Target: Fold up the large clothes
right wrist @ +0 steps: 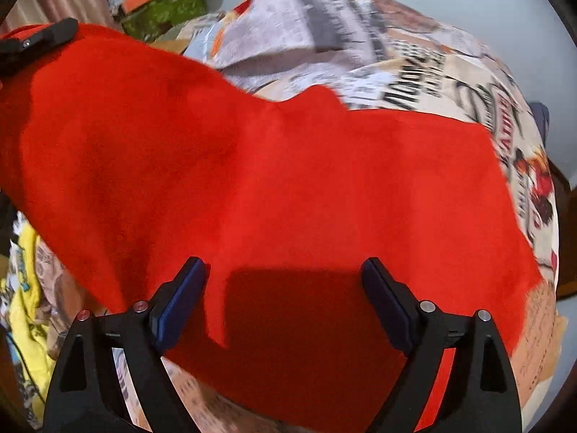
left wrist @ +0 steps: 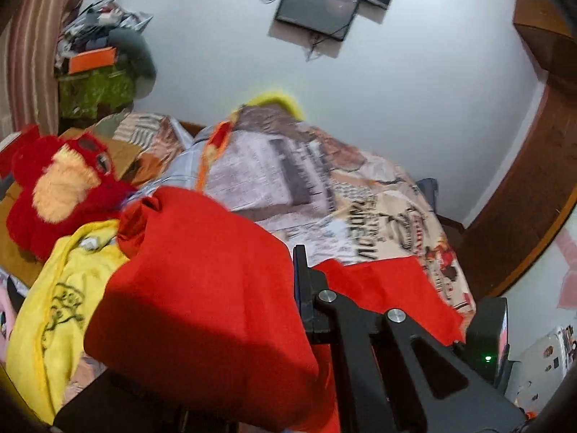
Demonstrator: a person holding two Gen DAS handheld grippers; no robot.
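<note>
A large red garment (right wrist: 274,187) lies spread on the bed with the newspaper-print cover (right wrist: 414,54). In the left wrist view the red garment (left wrist: 202,288) is draped over my left gripper (left wrist: 288,288); only its right finger (left wrist: 301,274) shows, the other is hidden under the cloth, and the cloth is lifted. That gripper also shows in the right wrist view (right wrist: 36,41) at the garment's far left corner. My right gripper (right wrist: 285,299) is open, its fingers (right wrist: 180,299) wide apart just over the garment's near edge, holding nothing.
A yellow garment (left wrist: 54,306) and a red plush toy (left wrist: 61,187) lie on the bed to the left. A cluttered pile with a green bag (left wrist: 97,90) stands in the far left corner. A wooden door frame (left wrist: 523,198) is on the right.
</note>
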